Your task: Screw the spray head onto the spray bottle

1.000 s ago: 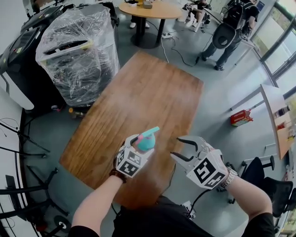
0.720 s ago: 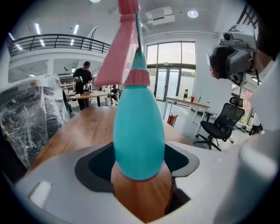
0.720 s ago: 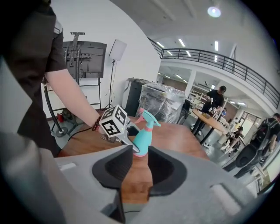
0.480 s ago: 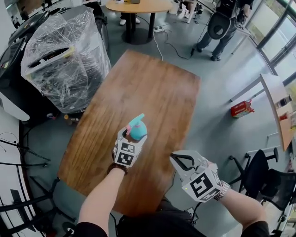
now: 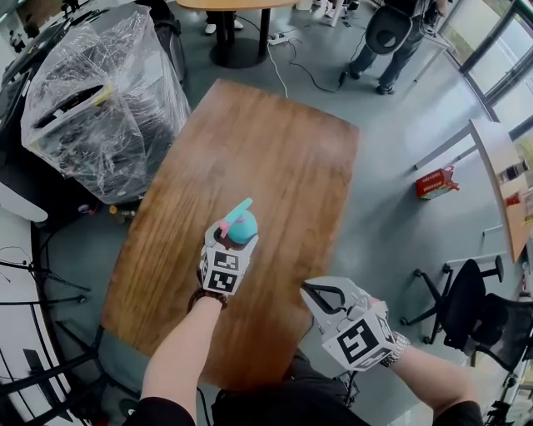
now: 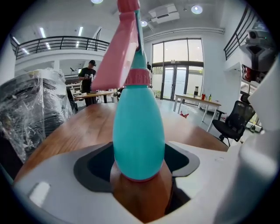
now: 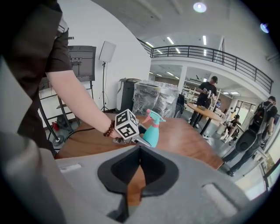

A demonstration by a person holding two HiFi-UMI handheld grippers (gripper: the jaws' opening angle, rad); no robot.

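A teal spray bottle (image 5: 244,230) with a pink spray head (image 5: 236,211) on its neck stands upright between the jaws of my left gripper (image 5: 236,240), over the near half of the wooden table (image 5: 258,141). In the left gripper view the bottle (image 6: 138,127) fills the middle, the pads pressed on its lower body and the pink head (image 6: 122,48) above. My right gripper (image 5: 306,290) hangs at the table's near right edge, jaws shut with nothing in them. The right gripper view shows its tips (image 7: 140,148) meeting, with the bottle (image 7: 150,133) farther off.
A plastic-wrapped machine (image 5: 100,91) stands left of the table. A round table (image 5: 241,4) and a person (image 5: 391,33) are at the far end. On the right are a red box (image 5: 433,181) on the floor, a long desk (image 5: 500,183) and an office chair (image 5: 475,308).
My left gripper has carried the bottle forward over the table and lower. The right gripper's jaws went from wide open to shut, and it sank a little towards the near edge.
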